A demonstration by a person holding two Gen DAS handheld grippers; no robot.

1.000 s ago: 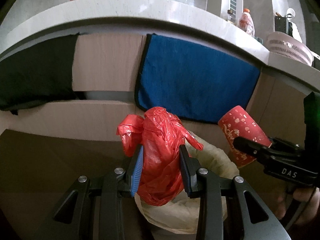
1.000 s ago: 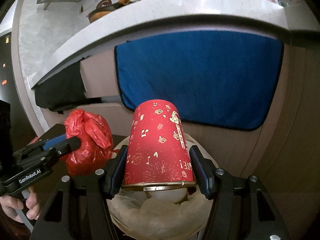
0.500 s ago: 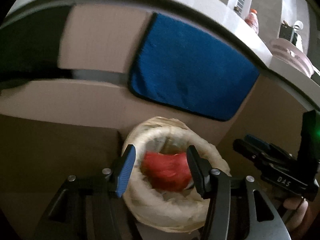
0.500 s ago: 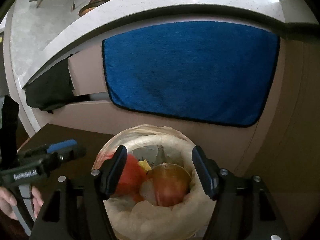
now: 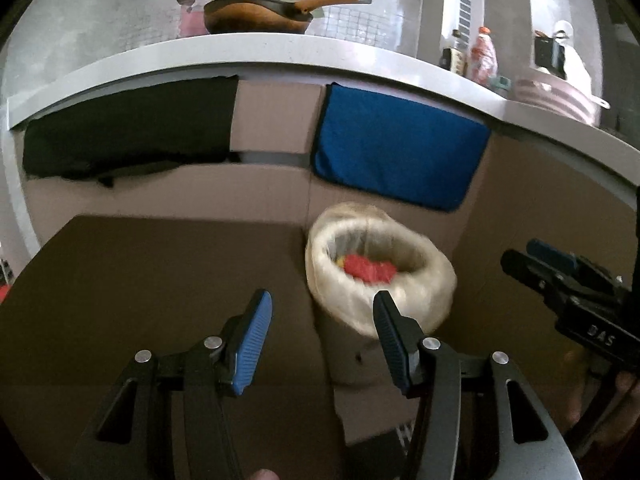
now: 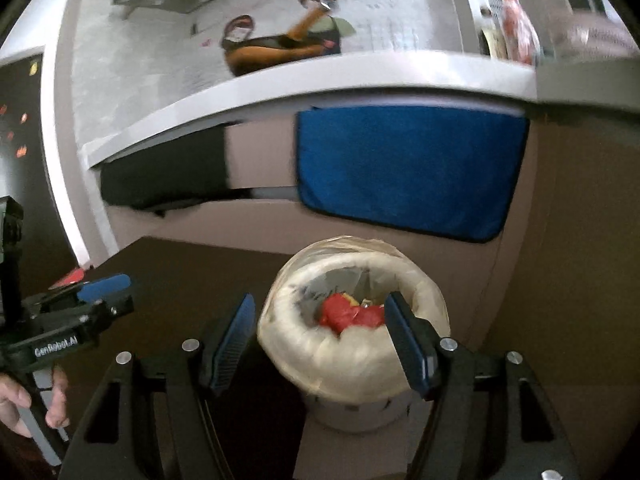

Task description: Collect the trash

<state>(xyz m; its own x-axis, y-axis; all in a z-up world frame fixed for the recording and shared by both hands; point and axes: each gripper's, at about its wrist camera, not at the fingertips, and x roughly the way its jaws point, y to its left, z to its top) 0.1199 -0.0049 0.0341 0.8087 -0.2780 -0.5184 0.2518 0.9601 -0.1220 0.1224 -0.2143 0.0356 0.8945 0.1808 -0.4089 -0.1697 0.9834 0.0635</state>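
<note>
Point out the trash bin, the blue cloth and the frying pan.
trash bin (image 6: 320, 352): right wrist view, on its rolled liner rim at the front.
blue cloth (image 5: 400, 148): left wrist view, middle of the hanging cloth.
frying pan (image 5: 256, 16): left wrist view, on its side wall.

Home kitchen. A pale stone worktop (image 5: 280, 50) is running across the view, carrying a dark frying pan (image 5: 256, 16) with a wooden handle. Behind it, a tiled wall (image 5: 360, 12) is showing a cartoon sticker of two children (image 5: 200, 0). Bottles (image 5: 482, 56) and a pink basket (image 5: 552, 94) are standing further along. A blue towel (image 5: 396, 152) and a black cloth (image 5: 128, 128) are hanging over the cabinet front below. A lined bin (image 5: 380, 272) is sitting on the floor.
</note>
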